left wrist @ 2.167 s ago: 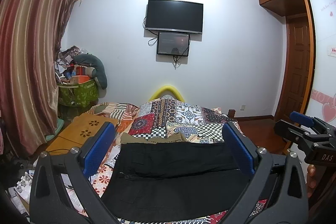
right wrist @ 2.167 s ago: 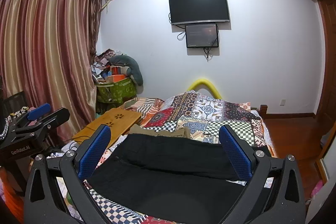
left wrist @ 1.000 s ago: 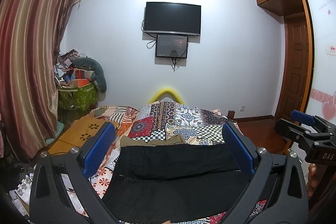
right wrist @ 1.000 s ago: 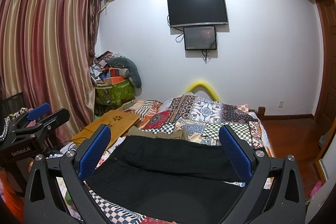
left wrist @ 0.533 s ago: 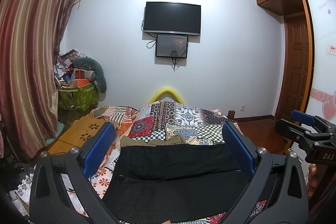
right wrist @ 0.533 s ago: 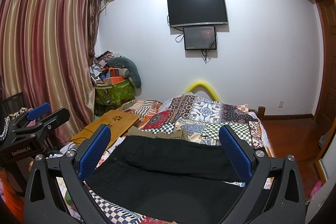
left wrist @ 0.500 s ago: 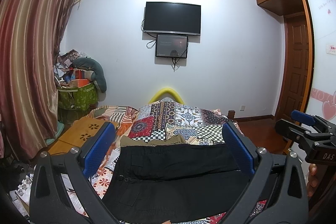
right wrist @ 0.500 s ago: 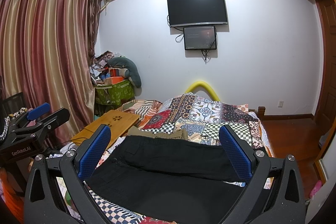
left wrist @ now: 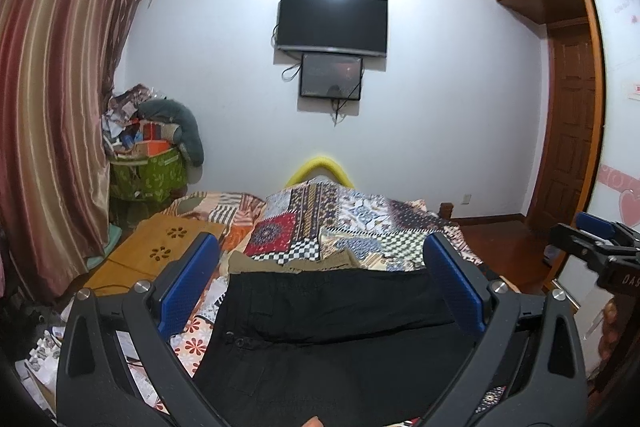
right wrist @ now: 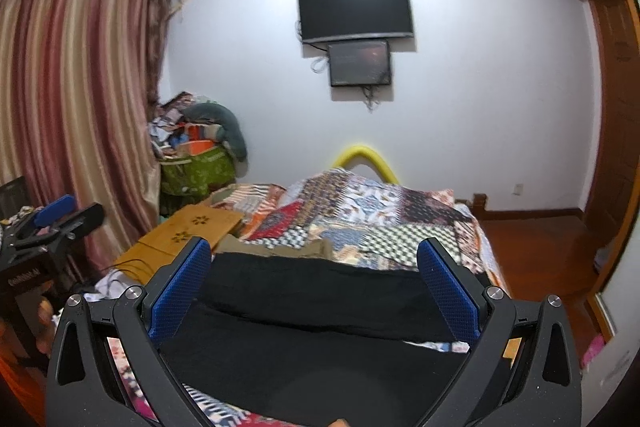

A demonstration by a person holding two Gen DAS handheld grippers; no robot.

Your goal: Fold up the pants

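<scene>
bedroom with one patchwork bed point(left wrist: 360, 215) under both tools. left gripper point(left wrist: 320, 287) and right gripper point(right wrist: 314, 287), two in all, hang spread wide and pinch nothing. one pair of black pants point(left wrist: 332, 339) lies flat across the bed's near end, under both. beyond, two screens point(left wrist: 332, 21) on the wall, and one green bag point(left wrist: 150, 173) heaped with clutter.

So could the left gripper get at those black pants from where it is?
Probably yes: the left gripper is open, the pants lie flat right ahead, nothing lies between.
</scene>
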